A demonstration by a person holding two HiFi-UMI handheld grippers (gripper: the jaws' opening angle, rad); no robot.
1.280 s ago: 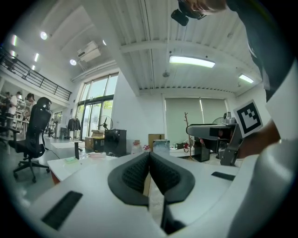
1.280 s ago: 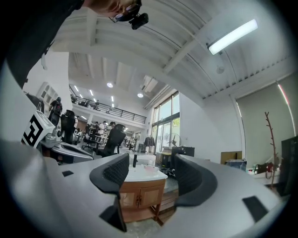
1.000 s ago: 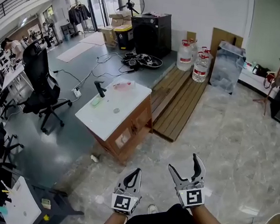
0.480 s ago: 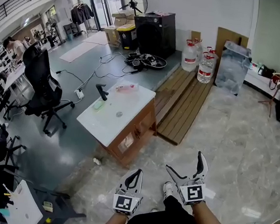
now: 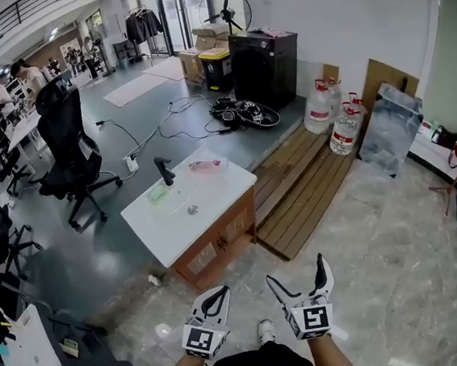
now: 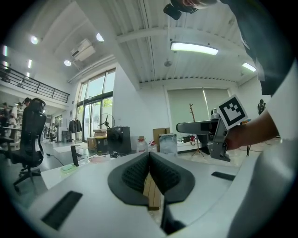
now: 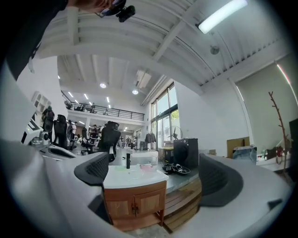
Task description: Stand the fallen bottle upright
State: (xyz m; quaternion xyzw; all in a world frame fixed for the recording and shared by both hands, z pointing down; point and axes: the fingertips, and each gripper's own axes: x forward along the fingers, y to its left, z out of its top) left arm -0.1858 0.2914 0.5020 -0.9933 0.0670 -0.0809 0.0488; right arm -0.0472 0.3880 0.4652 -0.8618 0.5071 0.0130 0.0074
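- Both claws had come nearer the worktop (image 5: 177, 228) than a second before, and the right claw (image 5: 295, 270) had spread its jaws wider.
- Nothing of the task was done: the bottle (image 5: 204, 165), pinkish and clear, lay on its side near the worktop's far edge, well apart from both claws.
- Reaching, gripping and righting it all seemed left to do.
- Right claw was level, jaws wide and empty, facing the worktop.
- Left claw (image 5: 214, 300) hung beside it, jaws pressed together on nothing.

Pinkish bottle (image 5: 205, 165) sideways on white countertop (image 5: 168, 229)
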